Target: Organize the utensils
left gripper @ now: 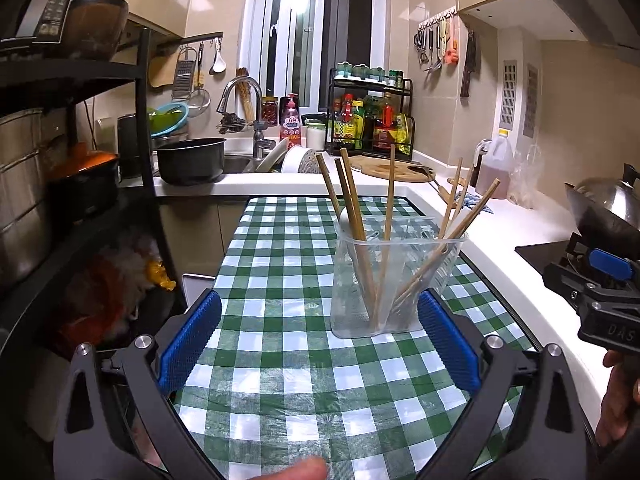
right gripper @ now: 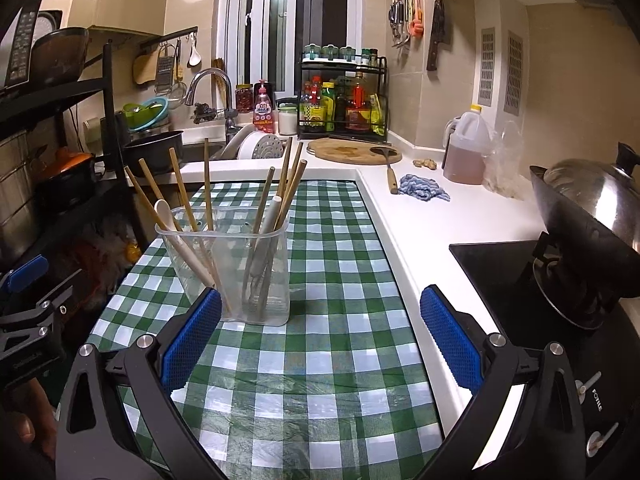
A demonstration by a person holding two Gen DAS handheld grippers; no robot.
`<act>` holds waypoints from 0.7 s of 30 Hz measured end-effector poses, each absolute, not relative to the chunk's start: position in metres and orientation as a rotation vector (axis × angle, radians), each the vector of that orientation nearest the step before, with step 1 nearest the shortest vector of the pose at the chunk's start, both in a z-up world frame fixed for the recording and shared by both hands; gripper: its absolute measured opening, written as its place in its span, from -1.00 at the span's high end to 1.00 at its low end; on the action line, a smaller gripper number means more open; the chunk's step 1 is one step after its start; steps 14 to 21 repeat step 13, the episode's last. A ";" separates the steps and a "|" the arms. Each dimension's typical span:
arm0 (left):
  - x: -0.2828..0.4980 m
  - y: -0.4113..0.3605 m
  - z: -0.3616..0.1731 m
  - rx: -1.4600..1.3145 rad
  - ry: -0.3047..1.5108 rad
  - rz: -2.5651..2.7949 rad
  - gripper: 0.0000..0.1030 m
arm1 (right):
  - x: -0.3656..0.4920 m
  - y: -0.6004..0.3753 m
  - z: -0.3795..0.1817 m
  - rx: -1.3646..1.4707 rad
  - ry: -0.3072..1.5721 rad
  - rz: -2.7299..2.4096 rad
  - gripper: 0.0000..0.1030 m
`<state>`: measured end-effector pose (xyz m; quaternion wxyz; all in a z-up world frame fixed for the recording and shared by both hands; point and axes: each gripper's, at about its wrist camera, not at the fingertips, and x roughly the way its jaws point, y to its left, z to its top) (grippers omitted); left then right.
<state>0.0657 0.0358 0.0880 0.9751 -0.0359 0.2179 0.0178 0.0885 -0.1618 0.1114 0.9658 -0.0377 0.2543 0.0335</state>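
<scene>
Clear cup (left gripper: 394, 280) w/ sticks (left gripper: 352, 200) standing up, mid table (left gripper: 280, 360). Just past L gripper (left gripper: 319, 336), a bit right; far-left of R gripper (right gripper: 320, 336). Both wide, holding nothing. L nearer.

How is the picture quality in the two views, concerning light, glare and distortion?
Left wrist view: warm indoor light, strong fisheye bending at the edges, the checked tablecloth shows pale glare, and the clear holder is sharp. Right wrist view: the same warm light and bending, bright reflections on the steel wok lid, and the chopsticks are in focus.
</scene>
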 end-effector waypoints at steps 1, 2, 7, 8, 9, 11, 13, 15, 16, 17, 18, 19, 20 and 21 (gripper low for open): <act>0.065 0.036 0.088 -0.075 0.436 0.033 -0.85 | 0.089 -0.161 0.111 -0.074 0.518 0.070 -0.90; 0.063 0.037 0.088 -0.081 0.425 0.030 -0.85 | 0.088 -0.160 0.110 -0.074 0.520 0.071 -0.90; 0.063 0.038 0.089 -0.088 0.427 0.029 -0.85 | 0.087 -0.157 0.110 -0.084 0.518 0.078 -0.90; 0.066 0.038 0.087 -0.092 0.446 0.027 -0.85 | 0.087 -0.156 0.109 -0.086 0.519 0.079 -0.90; 0.068 0.038 0.086 -0.093 0.457 0.025 -0.85 | 0.087 -0.156 0.109 -0.086 0.519 0.081 -0.90; 0.069 0.038 0.084 -0.087 0.466 0.030 -0.85 | 0.087 -0.156 0.109 -0.085 0.520 0.082 -0.90; 0.069 0.037 0.084 -0.085 0.465 0.029 -0.85 | 0.087 -0.156 0.109 -0.086 0.519 0.082 -0.90; 0.069 0.037 0.084 -0.085 0.465 0.029 -0.85 | 0.087 -0.156 0.109 -0.086 0.519 0.082 -0.90; 0.069 0.037 0.084 -0.085 0.465 0.029 -0.85 | 0.087 -0.156 0.109 -0.086 0.519 0.082 -0.90; 0.069 0.037 0.084 -0.085 0.465 0.029 -0.85 | 0.087 -0.156 0.109 -0.086 0.519 0.082 -0.90; 0.069 0.037 0.084 -0.085 0.465 0.029 -0.85 | 0.087 -0.156 0.109 -0.086 0.519 0.082 -0.90; 0.069 0.037 0.084 -0.085 0.465 0.029 -0.85 | 0.087 -0.156 0.109 -0.086 0.519 0.082 -0.90; 0.069 0.037 0.084 -0.085 0.465 0.029 -0.85 | 0.087 -0.156 0.109 -0.086 0.519 0.082 -0.90; 0.069 0.037 0.084 -0.085 0.465 0.029 -0.85 | 0.087 -0.156 0.109 -0.086 0.519 0.082 -0.90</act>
